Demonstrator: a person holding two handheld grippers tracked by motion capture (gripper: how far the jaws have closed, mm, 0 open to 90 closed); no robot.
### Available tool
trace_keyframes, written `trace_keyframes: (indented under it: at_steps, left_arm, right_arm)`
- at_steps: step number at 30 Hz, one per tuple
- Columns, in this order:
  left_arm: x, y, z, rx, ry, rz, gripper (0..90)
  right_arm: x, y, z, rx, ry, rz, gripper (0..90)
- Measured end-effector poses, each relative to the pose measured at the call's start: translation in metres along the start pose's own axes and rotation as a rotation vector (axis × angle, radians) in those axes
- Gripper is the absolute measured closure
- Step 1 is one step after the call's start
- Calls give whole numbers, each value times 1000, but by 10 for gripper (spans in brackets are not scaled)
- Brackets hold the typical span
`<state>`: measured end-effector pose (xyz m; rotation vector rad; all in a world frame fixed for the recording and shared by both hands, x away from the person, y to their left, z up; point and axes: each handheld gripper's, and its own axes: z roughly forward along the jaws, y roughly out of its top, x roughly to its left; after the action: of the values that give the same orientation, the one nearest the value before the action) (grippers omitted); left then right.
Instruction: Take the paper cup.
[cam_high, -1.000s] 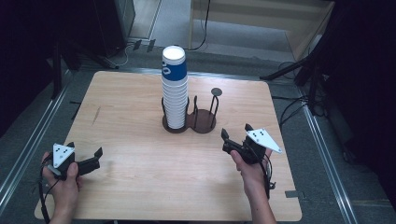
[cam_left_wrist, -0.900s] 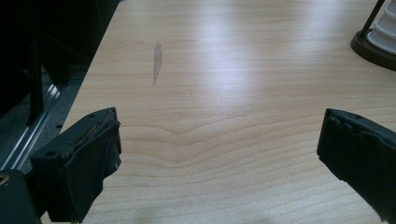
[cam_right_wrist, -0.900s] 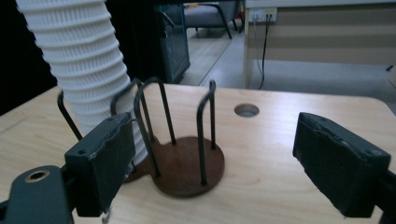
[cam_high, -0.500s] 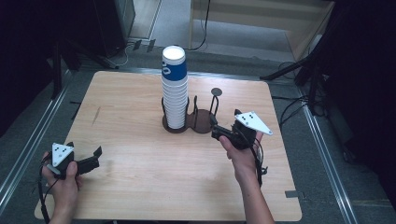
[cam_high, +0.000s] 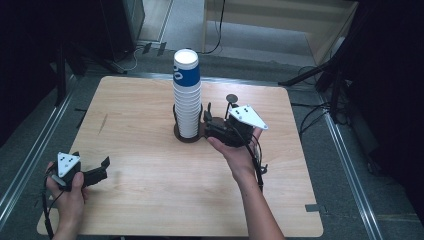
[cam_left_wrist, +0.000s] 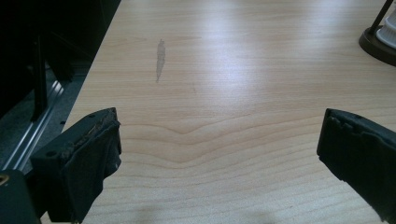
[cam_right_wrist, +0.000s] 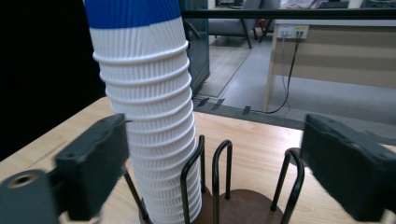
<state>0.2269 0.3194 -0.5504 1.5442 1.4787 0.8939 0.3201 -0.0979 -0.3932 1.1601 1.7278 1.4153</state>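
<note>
A tall stack of white ribbed paper cups (cam_high: 187, 95), the top one blue-banded, stands upside down in a dark wire cup holder (cam_high: 186, 138) at the table's middle. My right gripper (cam_high: 206, 122) hovers just right of the stack and points at it. Its jaws have just been opening and stand open. In the right gripper view, the stack (cam_right_wrist: 149, 116) and the holder's wire loops (cam_right_wrist: 219, 177) lie just beyond my right gripper (cam_right_wrist: 215, 130), untouched by its jaws. My left gripper (cam_high: 103, 169) rests open near the front left corner; in its own view my left gripper (cam_left_wrist: 219, 126) has bare wood between the jaws.
The wooden table (cam_high: 150, 200) has a dark smear (cam_left_wrist: 160, 58) on its left part. A thin post with a round disc (cam_high: 231, 98) rises behind the right gripper. The holder's base edge (cam_left_wrist: 378, 44) shows at the far right of the left gripper view. Cables and dark stands surround the table.
My right hand has moved left and away from the front edge, rising to the cup holder, and its jaws have spread wider. The left hand has stayed put.
</note>
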Motion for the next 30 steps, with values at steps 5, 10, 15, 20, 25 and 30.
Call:
trace_keyframes:
  at_steps: [5,10,15,20,25,30]
  left_arm:
    - [-1,0,0,4,-3,7,6]
    - [-1,0,0,11,-11,5,6]
    - [-2,0,0,15,-11,13,6]
    - [-1,0,0,12,-14,8,6]
    - [-1,0,0,8,-13,4,6]
    - [-1,0,0,8,-16,3,6]
  right_arm:
    - [8,8,9,-10,22,11,62]
    - [18,15,20,-6,49,6,56]
    - [29,23,32,-3,52,-10,50]
    - [35,29,42,-1,50,-16,44]
    - [42,35,50,-2,53,-16,42]
    - [46,39,58,0,44,-13,42]
